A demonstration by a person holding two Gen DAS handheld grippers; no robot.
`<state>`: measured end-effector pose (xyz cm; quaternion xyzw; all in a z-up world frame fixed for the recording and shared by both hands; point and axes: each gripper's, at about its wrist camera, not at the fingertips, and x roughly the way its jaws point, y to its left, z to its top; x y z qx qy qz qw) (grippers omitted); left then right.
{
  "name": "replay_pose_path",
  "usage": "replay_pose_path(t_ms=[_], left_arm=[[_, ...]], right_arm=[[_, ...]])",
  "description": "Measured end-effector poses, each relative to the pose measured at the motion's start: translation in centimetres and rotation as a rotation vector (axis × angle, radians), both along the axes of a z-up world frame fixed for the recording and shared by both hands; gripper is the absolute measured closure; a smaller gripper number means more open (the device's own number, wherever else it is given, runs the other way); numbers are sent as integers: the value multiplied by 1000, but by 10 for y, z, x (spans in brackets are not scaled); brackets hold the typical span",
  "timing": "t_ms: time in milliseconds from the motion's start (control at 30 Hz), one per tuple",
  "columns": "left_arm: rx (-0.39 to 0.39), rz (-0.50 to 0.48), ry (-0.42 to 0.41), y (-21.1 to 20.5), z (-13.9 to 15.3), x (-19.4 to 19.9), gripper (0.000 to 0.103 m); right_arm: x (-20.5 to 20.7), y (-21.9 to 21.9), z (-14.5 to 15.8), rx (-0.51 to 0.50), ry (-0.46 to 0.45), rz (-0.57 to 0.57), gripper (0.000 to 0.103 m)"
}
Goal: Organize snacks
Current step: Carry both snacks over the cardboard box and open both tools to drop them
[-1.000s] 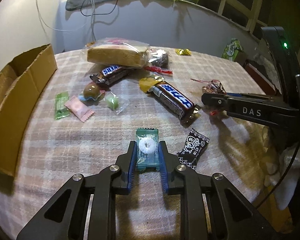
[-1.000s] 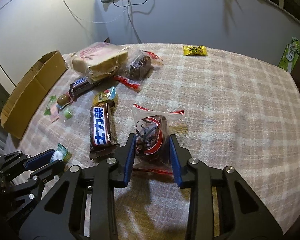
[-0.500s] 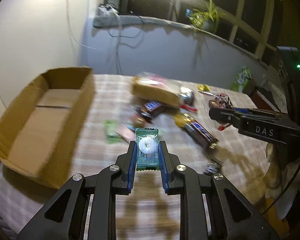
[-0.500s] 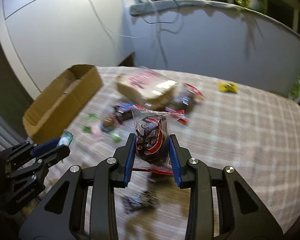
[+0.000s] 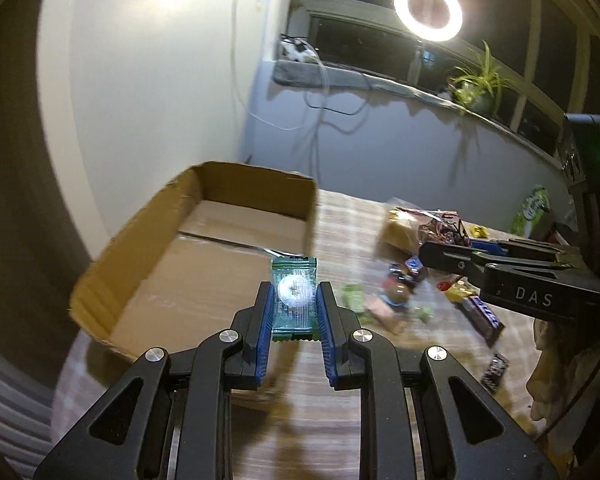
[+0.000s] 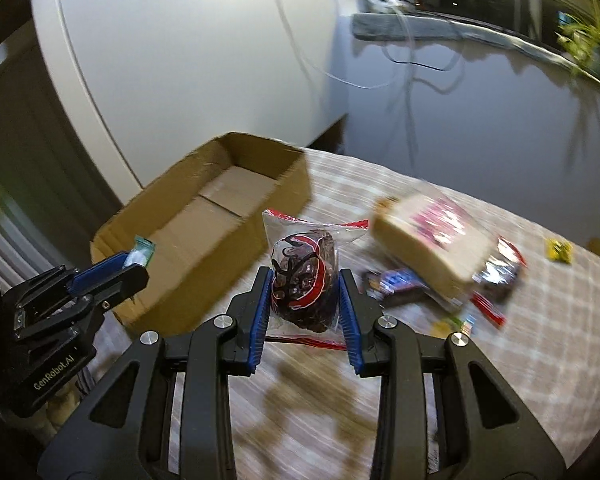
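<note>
My left gripper is shut on a small green-wrapped candy, held in the air near the right wall of an open cardboard box. My right gripper is shut on a clear bag of dark snacks with red trim, lifted above the checked tablecloth just right of the same box. In the right wrist view the left gripper shows at the left with the candy over the box's near corner. In the left wrist view the right gripper reaches in from the right.
Other snacks lie on the round table: a wrapped sandwich, chocolate bars, small candies, a yellow packet. A wall stands behind the box. A ring light and a plant are on the window ledge.
Both grippers lifted their snacks off the table and swung left toward the cardboard box, which now fills the left middle of both views. Both grips stayed the same.
</note>
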<state>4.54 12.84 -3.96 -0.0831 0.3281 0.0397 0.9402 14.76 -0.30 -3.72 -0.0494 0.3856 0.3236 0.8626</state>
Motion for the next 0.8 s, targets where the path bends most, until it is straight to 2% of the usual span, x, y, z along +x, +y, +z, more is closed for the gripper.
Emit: replay_pose_path(t_ms=[400, 800], left_arm=[[-19, 80, 11, 42, -10, -7, 83], [-40, 109, 23, 59, -15, -8, 82]], right_arm=[[4, 85, 0, -17, 1, 126, 69], [8, 122, -15, -54, 22, 177, 69]])
